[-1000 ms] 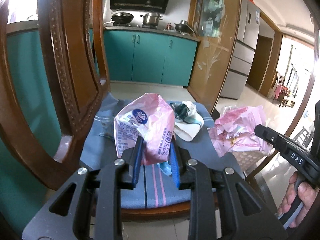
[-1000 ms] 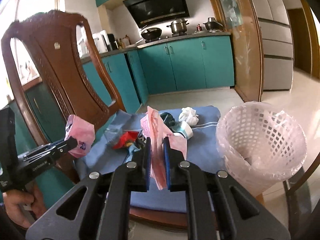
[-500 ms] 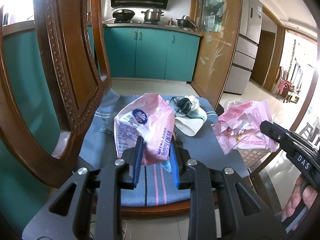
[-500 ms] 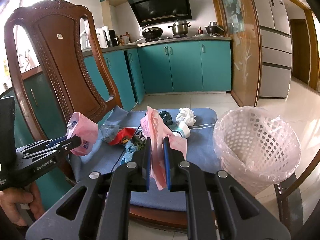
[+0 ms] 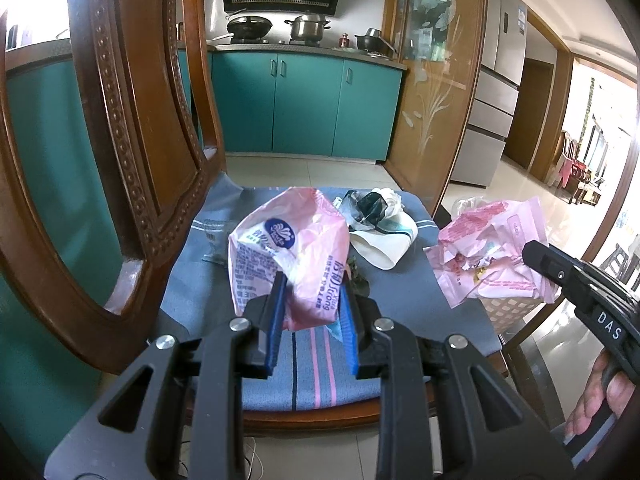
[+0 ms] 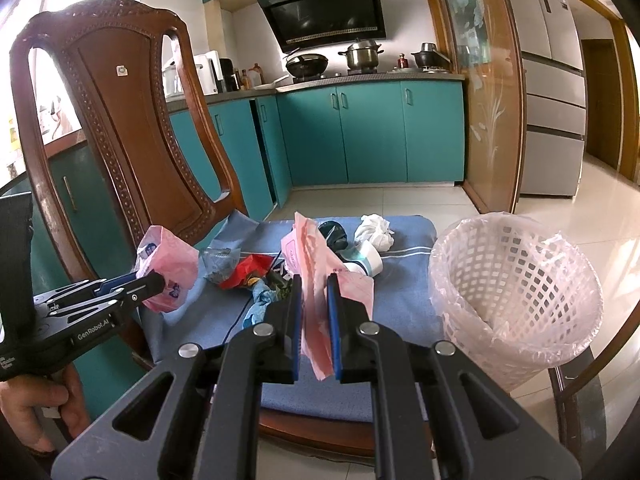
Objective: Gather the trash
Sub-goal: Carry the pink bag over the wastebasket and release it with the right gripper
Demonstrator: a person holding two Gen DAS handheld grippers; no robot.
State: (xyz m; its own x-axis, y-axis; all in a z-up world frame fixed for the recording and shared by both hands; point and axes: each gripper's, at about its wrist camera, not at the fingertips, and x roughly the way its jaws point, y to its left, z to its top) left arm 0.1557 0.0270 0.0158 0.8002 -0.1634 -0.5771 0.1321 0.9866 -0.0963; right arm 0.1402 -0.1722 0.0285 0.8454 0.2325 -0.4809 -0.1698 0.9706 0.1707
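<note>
Gripping a crumpled pink plastic wrapper with a blue logo (image 5: 288, 256), the left gripper (image 5: 312, 304) hangs above the blue striped chair cushion (image 5: 400, 300). The right gripper (image 6: 314, 312) clamps a flat pink printed packet (image 6: 316, 280) beside the white lattice plastic wastebasket (image 6: 516, 292).

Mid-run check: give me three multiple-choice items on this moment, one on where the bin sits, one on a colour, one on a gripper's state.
1. The waste basket stands:
A. right of the chair cushion
B. on the cushion
C. behind the chair back

2. The wrapper in the left gripper is:
A. green
B. pink
C. black

3. The right gripper is:
A. open, empty
B. shut on a pink packet
C. shut on tissue

Answers: 1 A, it stands beside the cushion's right edge; 2 B, pink film with a blue logo; 3 B, the packet is pinched between its pads.
</note>
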